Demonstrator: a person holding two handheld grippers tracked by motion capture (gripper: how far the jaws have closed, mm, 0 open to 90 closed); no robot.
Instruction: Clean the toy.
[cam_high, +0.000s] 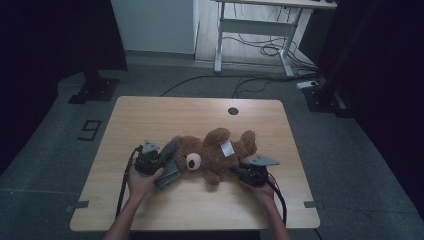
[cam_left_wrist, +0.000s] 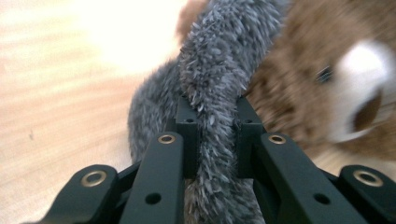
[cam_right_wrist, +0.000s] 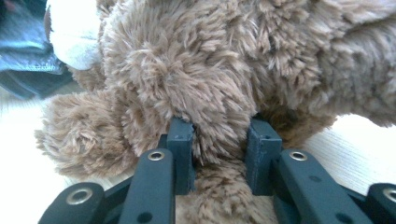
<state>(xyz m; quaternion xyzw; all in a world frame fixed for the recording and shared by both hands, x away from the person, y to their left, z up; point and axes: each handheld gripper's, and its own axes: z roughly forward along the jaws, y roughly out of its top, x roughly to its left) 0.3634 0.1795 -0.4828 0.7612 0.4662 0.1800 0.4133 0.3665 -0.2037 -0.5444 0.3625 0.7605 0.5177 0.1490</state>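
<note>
Wooden table (cam_high: 150, 120), dim room. Left gripper (cam_left_wrist: 212, 123) clamped on grey cloth (cam_left_wrist: 205, 70), right gripper (cam_right_wrist: 219, 140) pinning teddy bear (cam_high: 210, 150) steady, probably for dressing.

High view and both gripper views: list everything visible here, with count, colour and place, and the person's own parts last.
teddy bear: one, brown with a white muzzle, lying on the table's near middle
white tag: one, on the bear's body
grey fuzzy cloth: one, at the bear's head end
table: one, light wood, centre of the high view
desk frame: one, white, on the floor behind the table
cables: several, black, on the floor
left gripper: one, black, shut on the grey fuzzy cloth
right gripper: one, black, shut on the bear's fur
forearms: two, coming in from the bottom edge
</note>
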